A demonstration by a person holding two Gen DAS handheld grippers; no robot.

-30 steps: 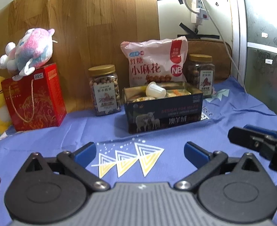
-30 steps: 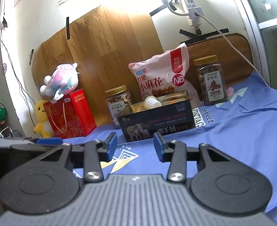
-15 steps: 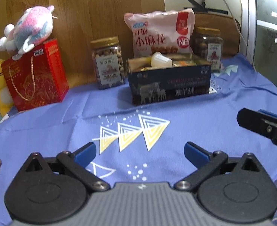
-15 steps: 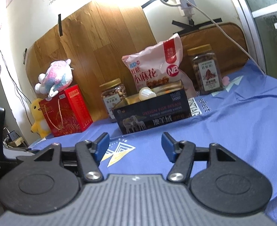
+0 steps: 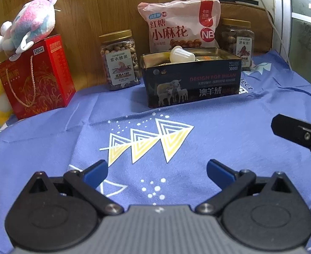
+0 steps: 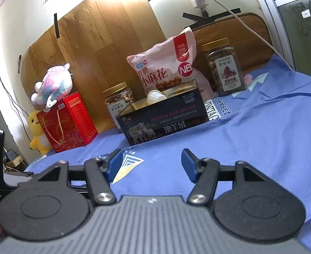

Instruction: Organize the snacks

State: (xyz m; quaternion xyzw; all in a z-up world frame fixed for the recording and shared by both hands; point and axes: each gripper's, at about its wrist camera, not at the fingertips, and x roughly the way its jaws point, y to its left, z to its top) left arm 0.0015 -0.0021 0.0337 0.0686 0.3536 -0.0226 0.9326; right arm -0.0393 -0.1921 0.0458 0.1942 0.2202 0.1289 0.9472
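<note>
Along the table's (image 5: 229,127) far edge, both my tools, left (image 5: 156,170) and right (image 6: 151,163), are released; a careless reach could topple the jelly cup (image 5: 182,54) from the tin (image 5: 192,80).

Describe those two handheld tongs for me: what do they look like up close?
Both look alike. The left tongs and right tongs each have two black linkage arms with silver screws, round black discs at the base, a ribbed grey body, and blue fingertips. No cables or sleeves show.

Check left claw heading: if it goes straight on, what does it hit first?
Likely the dark open tin. The left claw is open and empty, with only bare blue cloth before the tin. Depth is uncertain.
</note>
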